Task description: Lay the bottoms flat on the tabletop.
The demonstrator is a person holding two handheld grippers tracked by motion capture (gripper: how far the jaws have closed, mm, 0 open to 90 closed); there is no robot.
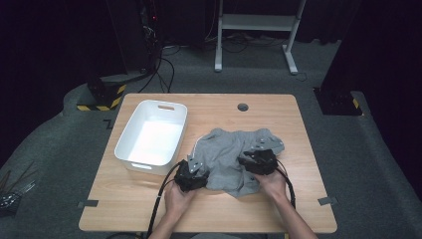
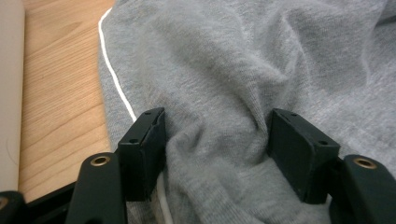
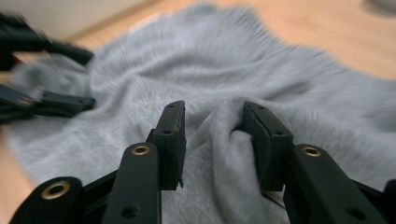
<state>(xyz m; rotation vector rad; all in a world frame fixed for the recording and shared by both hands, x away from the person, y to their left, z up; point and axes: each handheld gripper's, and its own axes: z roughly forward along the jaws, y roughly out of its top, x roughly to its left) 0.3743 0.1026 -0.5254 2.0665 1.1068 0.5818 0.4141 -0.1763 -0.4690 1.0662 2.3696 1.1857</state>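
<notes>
Grey garment [image 1: 230,155], crumpled, long axis across the table [image 1: 278,209], left-right.

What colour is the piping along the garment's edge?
White, on the grey garment; the piping shows best in the left gripper view.

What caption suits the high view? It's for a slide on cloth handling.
Two hand-held grippers, left and right, work a grey garment beside a white bin.

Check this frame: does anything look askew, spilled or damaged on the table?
Nothing looks damaged or spilled. The grey garment lies rumpled and bunched rather than flat, with folds between the jaws of both the left gripper and right gripper. The white bin sits upright beside it.
</notes>
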